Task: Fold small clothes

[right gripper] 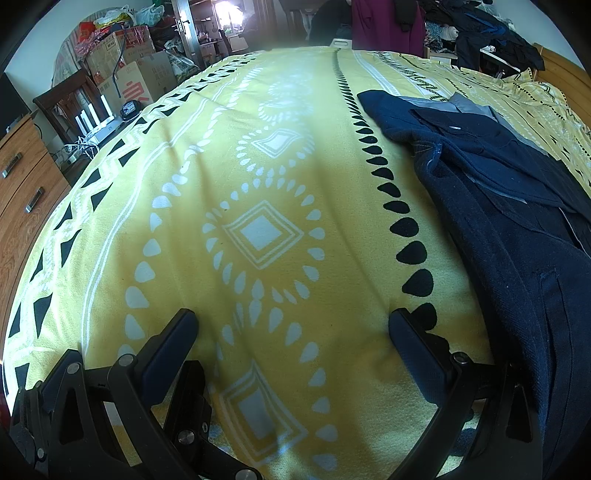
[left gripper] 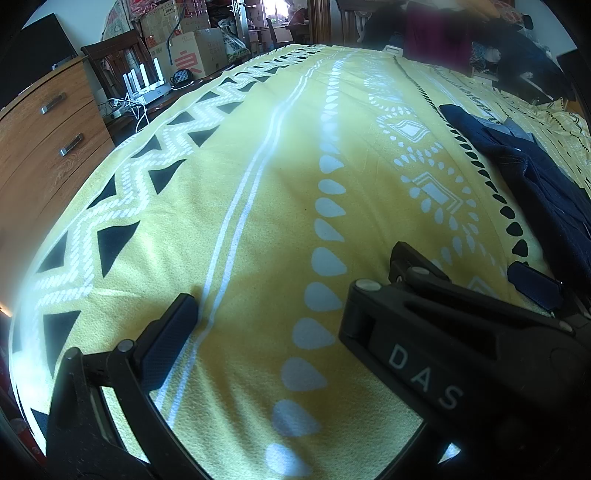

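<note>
A dark navy garment with grey lining lies spread on the right side of a yellow patterned blanket. It also shows in the left wrist view at the right edge. My right gripper is open and empty, low over the blanket, its right finger close beside the garment's left edge. My left gripper is open and empty over bare blanket, to the left of the garment. The right gripper's body, marked DAS, crosses in front of the left wrist view and hides the left gripper's right finger.
A wooden drawer chest stands at the left of the bed. Cardboard boxes and a chair with white devices stand beyond the bed's left side. A pile of dark clothes lies at the far right.
</note>
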